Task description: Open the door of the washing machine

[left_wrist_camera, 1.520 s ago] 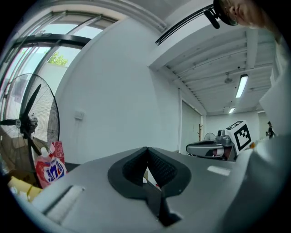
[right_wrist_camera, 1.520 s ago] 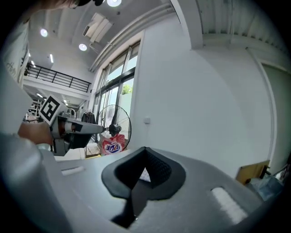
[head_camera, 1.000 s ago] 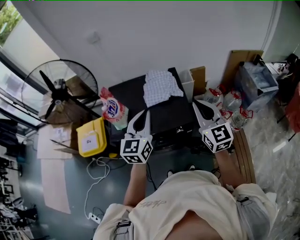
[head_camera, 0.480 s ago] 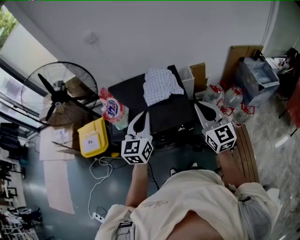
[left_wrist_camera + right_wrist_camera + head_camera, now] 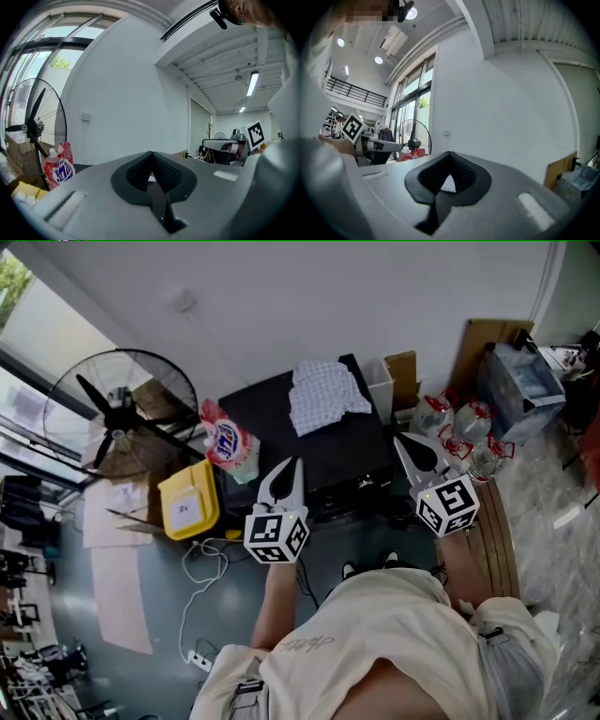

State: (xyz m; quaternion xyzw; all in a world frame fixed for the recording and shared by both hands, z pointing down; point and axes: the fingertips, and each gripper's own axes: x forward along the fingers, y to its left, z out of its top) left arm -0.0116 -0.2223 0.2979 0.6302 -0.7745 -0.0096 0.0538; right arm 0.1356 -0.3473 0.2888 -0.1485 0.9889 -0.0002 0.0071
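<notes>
Washing machine [image 5: 339,463]: cloth [image 5: 323,395] on top, detergent bag [image 5: 228,444] beside; left gripper [image 5: 293,465], right gripper [image 5: 401,442] fingers pressed together.

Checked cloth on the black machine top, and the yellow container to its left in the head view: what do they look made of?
The checked cloth looks like thin woven fabric, matte: it lies crumpled in soft folds. The yellow container looks like moulded plastic, faintly glossy: smooth rounded edges, uniform colour, a white label. It is probably rigid.
</notes>
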